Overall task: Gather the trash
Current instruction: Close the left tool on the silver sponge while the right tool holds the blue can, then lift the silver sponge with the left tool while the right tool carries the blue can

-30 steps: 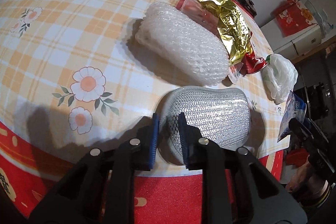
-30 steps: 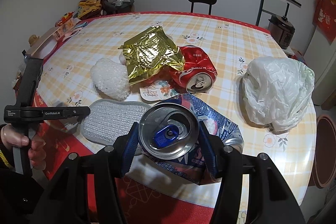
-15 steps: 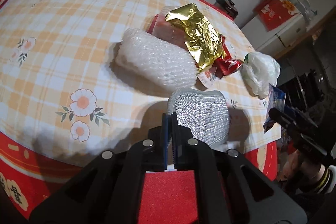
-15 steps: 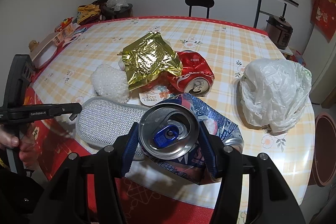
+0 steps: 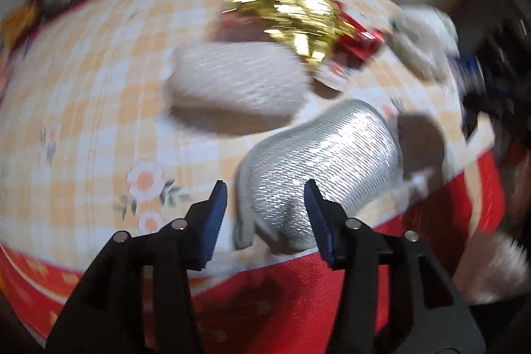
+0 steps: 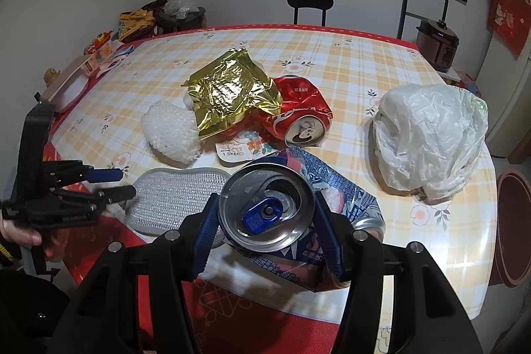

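1. at the lower centre of the left wrist view, the left gripper (image 5: pixel 265 208) now stands wide open and empty; half a second ago it was pinched shut on the silver mesh pad (image 5: pixel 318 168), so that grasp appears released or lost and likely needs redoing.
2. the pad lies at the table (image 5: pixel 99 108) edge, between the spread jaws.
3. only the right wrist view shows the right gripper (image 6: pixel 267 214) still clamped on a blue drink can (image 6: pixel 265 208), lower centre, and, sharply, the gold foil wrapper (image 6: pixel 229 95) and crushed red can (image 6: pixel 298 111) mid-frame.
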